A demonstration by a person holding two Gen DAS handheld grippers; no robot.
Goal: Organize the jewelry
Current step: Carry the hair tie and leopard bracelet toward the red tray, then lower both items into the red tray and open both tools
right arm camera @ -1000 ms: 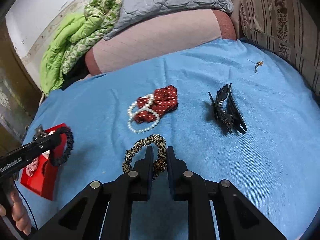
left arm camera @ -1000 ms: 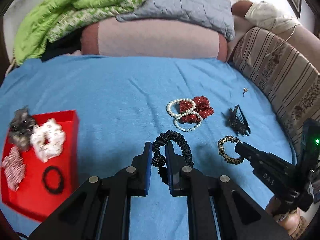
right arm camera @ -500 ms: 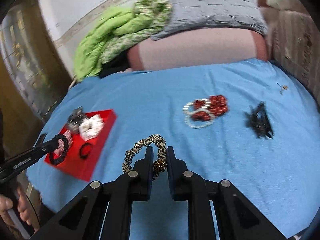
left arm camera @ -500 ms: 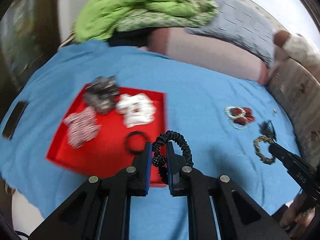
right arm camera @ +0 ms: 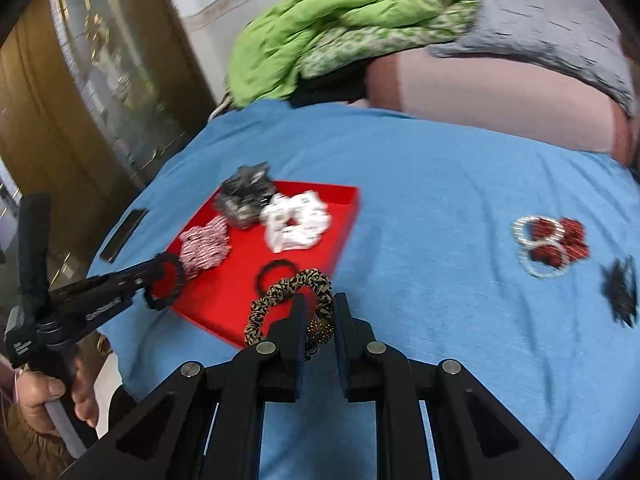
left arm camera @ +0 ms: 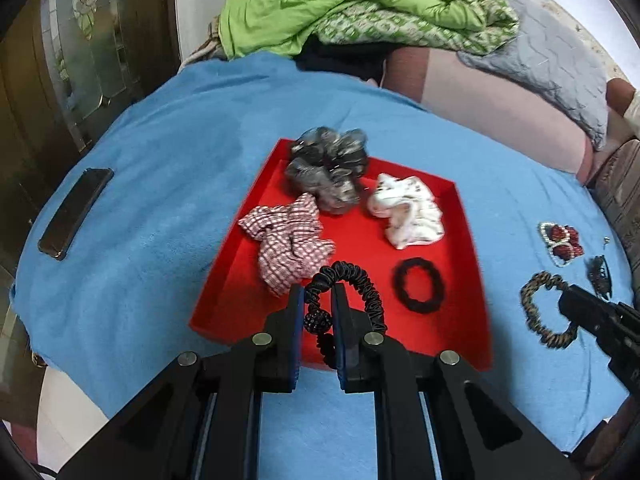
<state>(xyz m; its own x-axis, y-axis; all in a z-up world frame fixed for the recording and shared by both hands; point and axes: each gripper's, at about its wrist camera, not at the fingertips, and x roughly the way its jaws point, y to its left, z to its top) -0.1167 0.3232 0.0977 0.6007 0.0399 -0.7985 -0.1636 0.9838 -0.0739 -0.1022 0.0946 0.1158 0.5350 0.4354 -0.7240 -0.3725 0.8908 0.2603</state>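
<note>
Black hair tie (left arm camera: pixel 352 280) gripped over red tray (left arm camera: pixel 360 240).

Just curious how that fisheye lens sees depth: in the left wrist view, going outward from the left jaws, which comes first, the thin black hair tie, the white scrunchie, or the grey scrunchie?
1. Thin black hair tie, just right of the left gripper, in the red tray.
2. White scrunchie, mid-tray, right side.
3. Grey scrunchie, at the tray's far edge.

A dark phone (left arm camera: pixel 75 212) lies on the blue bedcover (left arm camera: pixel 168 152), a green quilt (left arm camera: pixel 320 4) heaped beyond.
</note>
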